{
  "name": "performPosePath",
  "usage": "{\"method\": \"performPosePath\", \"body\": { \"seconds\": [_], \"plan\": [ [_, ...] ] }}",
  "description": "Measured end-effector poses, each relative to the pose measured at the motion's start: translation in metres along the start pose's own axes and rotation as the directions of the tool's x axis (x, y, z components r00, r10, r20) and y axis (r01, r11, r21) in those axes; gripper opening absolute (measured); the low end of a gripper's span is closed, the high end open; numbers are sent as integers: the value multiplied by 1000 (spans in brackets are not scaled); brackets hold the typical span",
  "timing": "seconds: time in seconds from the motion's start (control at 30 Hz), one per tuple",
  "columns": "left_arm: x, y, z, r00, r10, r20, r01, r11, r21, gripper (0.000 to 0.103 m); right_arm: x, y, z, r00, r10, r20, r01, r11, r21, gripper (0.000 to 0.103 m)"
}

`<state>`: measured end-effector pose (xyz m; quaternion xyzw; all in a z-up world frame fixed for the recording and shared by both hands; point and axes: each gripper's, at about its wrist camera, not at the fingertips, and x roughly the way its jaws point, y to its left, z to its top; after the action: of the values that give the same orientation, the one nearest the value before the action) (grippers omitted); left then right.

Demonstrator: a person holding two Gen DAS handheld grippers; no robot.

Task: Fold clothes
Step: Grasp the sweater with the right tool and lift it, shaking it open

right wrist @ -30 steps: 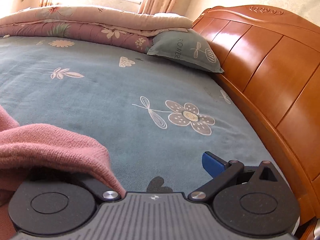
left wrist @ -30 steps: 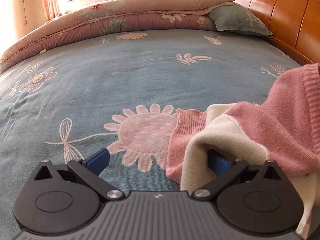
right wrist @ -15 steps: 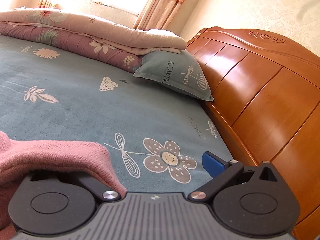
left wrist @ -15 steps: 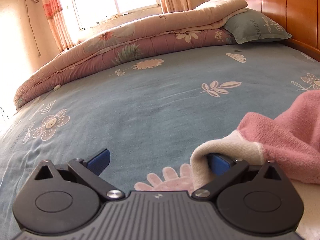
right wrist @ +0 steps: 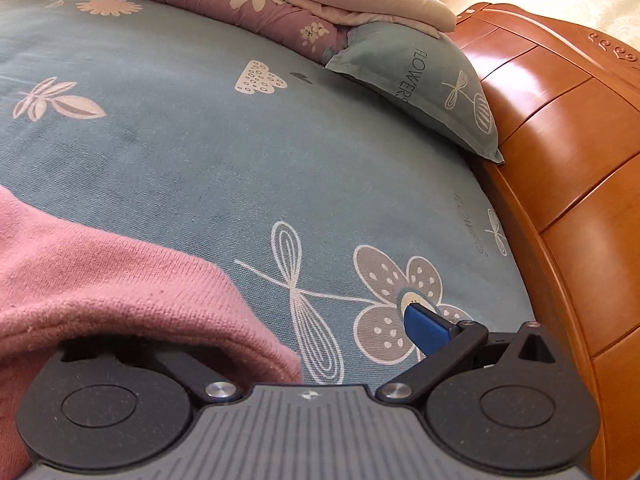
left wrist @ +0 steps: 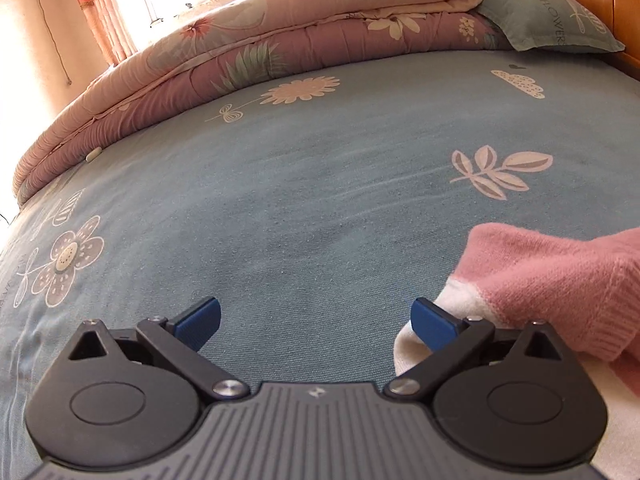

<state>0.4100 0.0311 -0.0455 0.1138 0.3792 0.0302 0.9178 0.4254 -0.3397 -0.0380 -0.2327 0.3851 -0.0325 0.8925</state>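
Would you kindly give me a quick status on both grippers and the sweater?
Left gripper open, sweater draped over its right finger. Right gripper open, knit covering its left finger. Bedsheet ahead bare.

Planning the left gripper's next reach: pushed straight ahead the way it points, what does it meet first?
Judging depth loosely, the open left gripper would meet the blue flower-printed bed sheet first; beyond that lies the folded pink floral quilt. The pink and cream knit sweater lies off to its right.

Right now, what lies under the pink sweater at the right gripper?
The pink sweater drapes over the right gripper, hiding one finger. The other finger and the blue bedsheet show.
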Motion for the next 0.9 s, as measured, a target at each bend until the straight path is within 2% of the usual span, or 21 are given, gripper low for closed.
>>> {"method": "performPosePath", "body": {
  "seconds": [0.07, 0.13, 0.2, 0.27, 0.33, 0.4, 0.5, 0.53, 0.6, 0.7, 0.9],
  "plan": [
    [-9, -1, -4, 1000, -25, 6, 25, 1000, 17, 100, -9, -2, -3, 999, 45, 15, -45, 999, -1, 103],
    [-21, -4, -4, 995, -94, 23, 92, 993, 67, 100, -17, -2, 1, 993, 116, 14, -116, 992, -41, 103],
    [-27, -13, 2, 985, -169, 23, 164, 976, 140, 100, -26, -1, 9, 979, 205, 15, -202, 975, -91, 103],
    [-23, -25, 14, 980, -196, 43, 184, 963, 197, 101, -31, 1, 21, 966, 254, 39, -248, 962, -117, 103],
    [-12, -31, 29, 983, -167, 74, 152, 972, 181, 101, -22, -2, 35, 974, 219, 59, -215, 974, -68, 103],
    [6, -29, 48, 991, -101, 91, 91, 990, 106, 101, -3, -10, 50, 984, 161, 74, -164, 986, 30, 103],
    [30, -22, 66, 998, -16, 64, 15, 1000, 16, 100, 23, -20, 64, 991, 113, 71, -122, 982, 144, 103],
    [35, -20, 70, 999, -16, 50, 16, 1000, 6, 100, 28, -20, 65, 990, 126, 57, -134, 978, 159, 103],
    [34, -21, 67, 997, -59, 40, 58, 998, 40, 100, 31, -15, 61, 986, 162, 43, -167, 975, 150, 103],
    [19, -24, 51, 995, -86, 42, 81, 991, 103, 100, 20, -9, 52, 981, 185, 55, -191, 974, 123, 103],
    [-36, -23, 17, 982, -186, 30, 178, 968, 175, 101, -39, -19, 24, 959, 265, 101, -277, 952, 127, 103]
  ]
}}
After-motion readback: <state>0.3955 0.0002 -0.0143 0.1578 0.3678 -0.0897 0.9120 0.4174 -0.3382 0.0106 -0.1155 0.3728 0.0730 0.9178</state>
